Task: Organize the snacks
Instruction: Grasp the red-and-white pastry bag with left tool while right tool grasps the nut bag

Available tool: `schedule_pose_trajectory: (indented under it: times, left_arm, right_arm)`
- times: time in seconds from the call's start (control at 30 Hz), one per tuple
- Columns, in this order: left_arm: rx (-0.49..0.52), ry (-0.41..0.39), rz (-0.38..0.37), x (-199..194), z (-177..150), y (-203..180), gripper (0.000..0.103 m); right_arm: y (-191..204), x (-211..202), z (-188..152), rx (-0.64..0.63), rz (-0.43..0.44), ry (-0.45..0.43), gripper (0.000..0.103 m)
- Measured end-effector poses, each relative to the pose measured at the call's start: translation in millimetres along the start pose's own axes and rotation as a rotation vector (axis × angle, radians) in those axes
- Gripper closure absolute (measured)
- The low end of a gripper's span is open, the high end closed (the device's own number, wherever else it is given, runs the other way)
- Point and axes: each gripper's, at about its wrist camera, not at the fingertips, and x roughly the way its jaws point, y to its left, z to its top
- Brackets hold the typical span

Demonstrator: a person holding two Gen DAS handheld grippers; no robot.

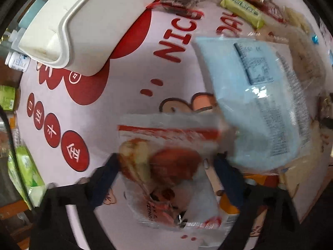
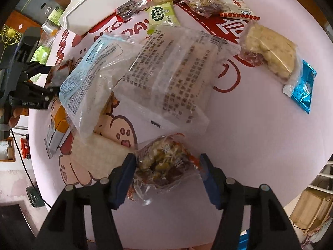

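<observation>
My left gripper (image 1: pixel 166 166) stands open around a clear snack packet with red print (image 1: pixel 166 166) lying on the pink printed mat (image 1: pixel 124 83); the view is blurred, and contact cannot be told. A white tray (image 1: pixel 68 31) sits beyond at upper left. My right gripper (image 2: pixel 167 166) stands open around a clear-wrapped nut and fruit snack (image 2: pixel 164 162) on the mat (image 2: pixel 249 135). The left gripper (image 2: pixel 41 87) shows at the left edge of the right wrist view.
A light-blue packet (image 1: pixel 260 104) lies right of the left gripper, also seen in the right view (image 2: pixel 87 77). A large clear packet (image 2: pixel 172 79), a green packet (image 2: pixel 162 16), a blue wrapper (image 2: pixel 301 87), a pastry (image 2: pixel 268 50) and the white tray (image 2: pixel 87 10) lie beyond.
</observation>
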Motion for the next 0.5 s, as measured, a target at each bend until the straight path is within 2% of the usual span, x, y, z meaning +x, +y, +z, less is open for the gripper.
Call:
schedule_pose_trajectory:
  times: [0.03,0.23,0.4,0.5]
  left_arm:
    - [-0.019,-0.002,-0.02,-0.8,0.8,-0.5,0.038]
    - [-0.058,-0.01,0.019,-2.0,-0.3,-7.6,0.051]
    - [-0.065,-0.012,0.051,-4.0,-1.8,-15.6,0.057]
    - [-0.091,-0.015,0.046,-7.4,-4.4,-21.8,0.059]
  right_arm:
    - [1.5,0.5,0.6,-0.006,-0.004,-0.001,0.041]
    - [6.6,2.6,3.6,-0.033,-0.007,0.002,0.044]
    - [5.4,1.6,4.7,-0.038,0.008,0.004,0.048]
    - [6.8,-0.6,3.4,-0.05,-0.002,-0.001,0.049]
